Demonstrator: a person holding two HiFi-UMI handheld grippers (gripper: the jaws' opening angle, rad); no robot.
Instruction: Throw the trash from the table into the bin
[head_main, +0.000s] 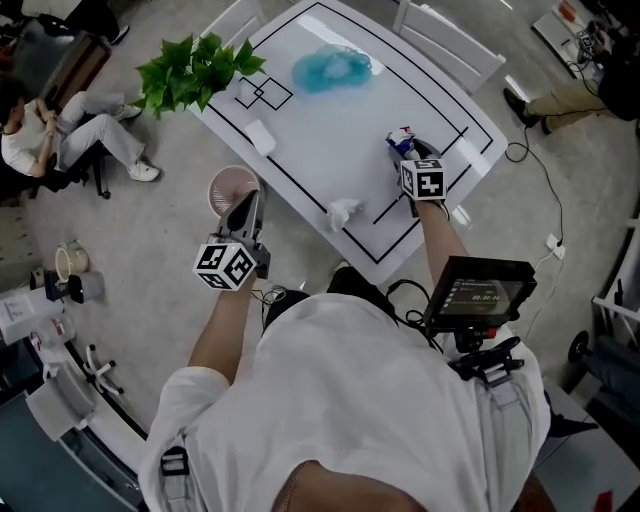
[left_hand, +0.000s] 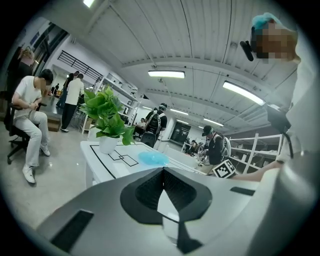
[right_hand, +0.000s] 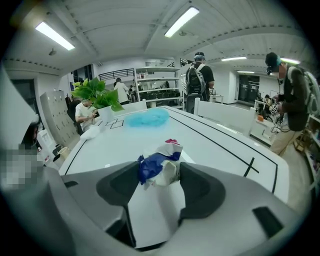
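My right arm stretches forward, its hand-held gripper (head_main: 404, 150) tilted down, jaws spread around the crumpled wrapper (right_hand: 159, 164) on the worktop (head_main: 330, 120); my left hand-held gripper (head_main: 244, 210), pressed together, hovers near the bin (head_main: 224, 186).

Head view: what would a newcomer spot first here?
The white table with black tape lines dominates, a bright blue wad at its far end and a leafy plant at its far left corner. Near right, the right tool has its jaws open around a crumpled blue, white and red wrapper; the left tool, shut and empty, hangs by the round bin beside the table.
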